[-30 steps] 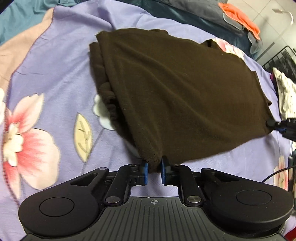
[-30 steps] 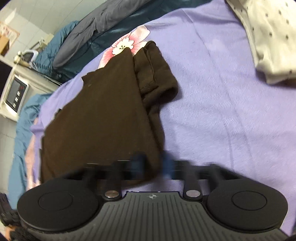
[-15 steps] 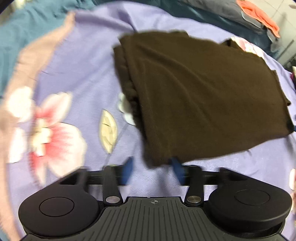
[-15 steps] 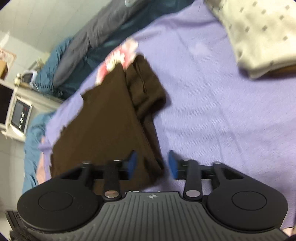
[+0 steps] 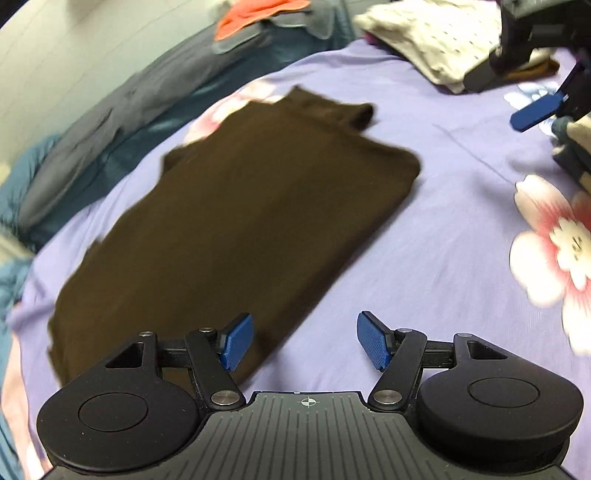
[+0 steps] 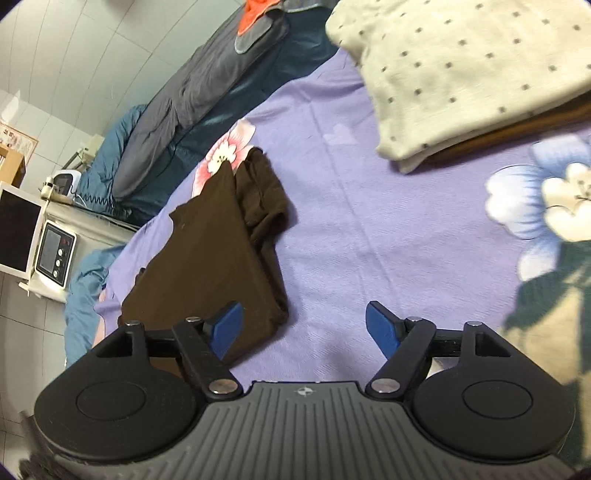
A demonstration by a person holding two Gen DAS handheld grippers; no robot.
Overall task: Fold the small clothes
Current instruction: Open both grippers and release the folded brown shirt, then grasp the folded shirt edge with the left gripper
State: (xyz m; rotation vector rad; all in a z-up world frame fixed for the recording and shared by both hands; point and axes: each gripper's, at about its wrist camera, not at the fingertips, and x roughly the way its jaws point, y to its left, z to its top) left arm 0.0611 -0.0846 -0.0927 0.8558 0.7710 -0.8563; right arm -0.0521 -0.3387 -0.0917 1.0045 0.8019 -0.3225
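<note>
1. My left hand-held gripper [image 5: 304, 341] stands wide open near the bottom of the left wrist view, and nothing is between its blue pads [image 5: 373, 345].
2. The brown garment [image 5: 236, 229] lies folded flat on the purple flowered bed sheet [image 5: 436, 258]. In this view it runs from the lower left up to the middle of the frame.
3. The left pad is over the near edge of the garment, but it does not press on the cloth. The right pad is over bare sheet.
4. My right hand-held gripper [image 6: 303, 330] is opening at this moment. Its jaws are already far apart and they hold nothing.
5. In the right wrist view the brown garment [image 6: 218, 254] is in the left centre of the frame, with a bunched fold along its right side. Its near corner reaches under the left pad [image 6: 227, 328], and I see no grip on it.
6. A cream dotted cloth [image 6: 454, 70] lies folded in the upper right of the right wrist view, on top of something brown, well apart from the garment.
7. In the left wrist view the same cream dotted cloth [image 5: 432, 48] is at the top right, and the other gripper [image 5: 554, 92] shows in the upper right corner with a blue pad.
8. A grey and teal quilt [image 6: 192, 92] lies along the far edge of the bed, with an orange cloth [image 6: 255, 13] on it at the top.
9. A white appliance [image 6: 51, 254] with a small panel stands at the left edge of the right wrist view.
</note>
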